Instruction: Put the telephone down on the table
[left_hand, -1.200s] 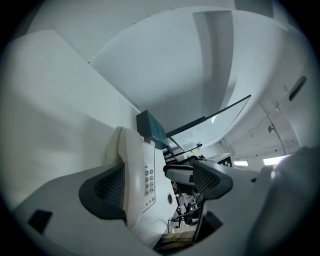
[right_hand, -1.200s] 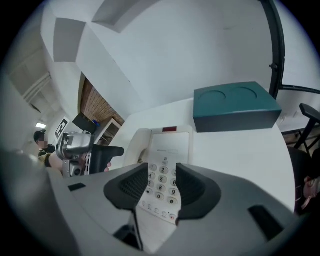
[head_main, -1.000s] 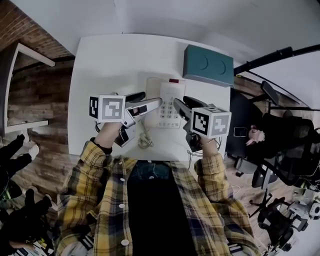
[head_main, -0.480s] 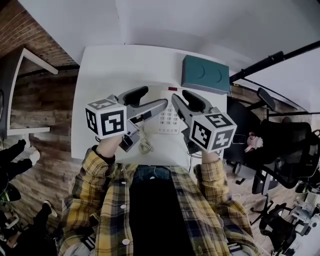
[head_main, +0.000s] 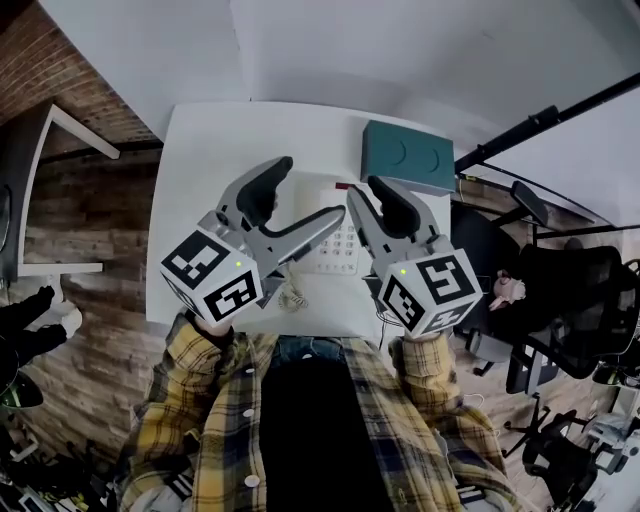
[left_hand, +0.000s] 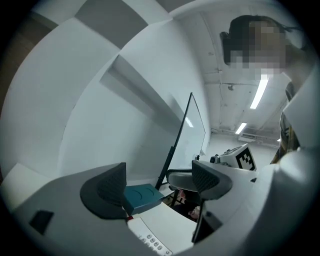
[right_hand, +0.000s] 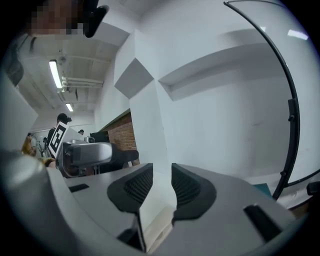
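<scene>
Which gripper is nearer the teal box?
Right. The right gripper, its empty jaws having just closed further, hovers near the teal box's front-left corner; the left gripper hovers across the telephone, farther left.

telephone (head_main: 337, 246) on bench (head_main: 210, 160), mid-front. box (head_main: 405, 157) on bench behind it, to the right. coiled cord (head_main: 290, 295) at telephone's front-left.

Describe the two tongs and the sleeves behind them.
Both the left tongs and right tongs are light grey with dark ribbed pads. Each carries a white cube printed with black square markers. The sleeves are yellow and dark plaid.
</scene>
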